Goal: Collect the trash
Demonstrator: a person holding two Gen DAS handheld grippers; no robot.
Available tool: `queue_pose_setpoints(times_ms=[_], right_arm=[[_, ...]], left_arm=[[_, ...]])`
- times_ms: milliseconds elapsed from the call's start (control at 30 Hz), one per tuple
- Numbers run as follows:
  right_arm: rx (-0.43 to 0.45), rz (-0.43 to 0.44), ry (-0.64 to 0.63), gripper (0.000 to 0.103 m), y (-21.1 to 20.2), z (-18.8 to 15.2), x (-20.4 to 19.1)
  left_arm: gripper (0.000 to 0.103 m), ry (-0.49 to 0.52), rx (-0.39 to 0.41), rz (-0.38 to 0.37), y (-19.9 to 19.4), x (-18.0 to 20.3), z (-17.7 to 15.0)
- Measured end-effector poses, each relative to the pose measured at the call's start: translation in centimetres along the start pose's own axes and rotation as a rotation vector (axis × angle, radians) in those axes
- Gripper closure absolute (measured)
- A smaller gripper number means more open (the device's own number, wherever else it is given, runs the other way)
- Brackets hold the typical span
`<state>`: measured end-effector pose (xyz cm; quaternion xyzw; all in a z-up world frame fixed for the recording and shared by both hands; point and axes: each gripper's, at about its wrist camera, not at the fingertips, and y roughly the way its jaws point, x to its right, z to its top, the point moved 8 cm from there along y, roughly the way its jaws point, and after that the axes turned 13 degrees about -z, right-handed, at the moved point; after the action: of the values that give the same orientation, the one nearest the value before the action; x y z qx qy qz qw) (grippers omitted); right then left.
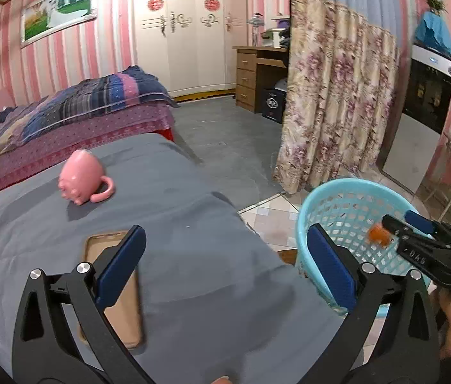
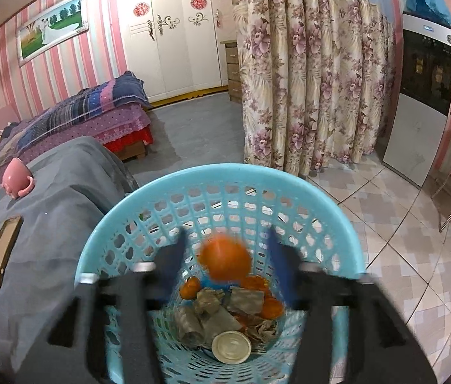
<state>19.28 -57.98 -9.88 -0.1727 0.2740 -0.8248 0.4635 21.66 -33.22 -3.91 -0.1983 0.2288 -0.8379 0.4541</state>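
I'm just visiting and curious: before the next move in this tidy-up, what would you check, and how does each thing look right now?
1. Right gripper jaws apart, not pinching the orange piece: ok.
2. Orange piece over the blue basket, not the floor: ok.
3. Left gripper jaws wide open and empty: ok.
4. Trash left on the grey cloth: only a phone case and a pink mug show; ok.
5. Basket standing upright: ok.
6. Room left in the basket: ok.
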Motion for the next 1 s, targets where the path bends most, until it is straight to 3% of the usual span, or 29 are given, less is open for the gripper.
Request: queue_pose_setpoints(times_ms=[133,333,467,700,1000], right_arm=[[-0.003,-0.028,0.004,0.016,-0.3,-0.1,-0.8],[0.016,-0.081,0.001,0.004,-2.0,-0.1,-1.4],[0.042,-0.113,-0.042,0.004,-4.0,0.3,-2.5],[0.096,-0.074,-0.047,0.004,-8.9,0.4,-5.8],[0.177,0.068,-0.084,0.004,-17.5,-0.8,-13.2]], left_arm=[[0.006,-0.005,0.009,0.010,-1.6,-1.2,0.1],[0.006,-0.043,0.033,-0.006,-4.1,-3.3,0.3],[0.006,-0.061,0.043,0.005,-6.0,-4.9,0.1],[0.006,-0.085,0.053,0.058,-10.7,-8.3,-2.1],[0.006,-0.130,0.039,0.146,-17.4,-14.9,-6.4]])
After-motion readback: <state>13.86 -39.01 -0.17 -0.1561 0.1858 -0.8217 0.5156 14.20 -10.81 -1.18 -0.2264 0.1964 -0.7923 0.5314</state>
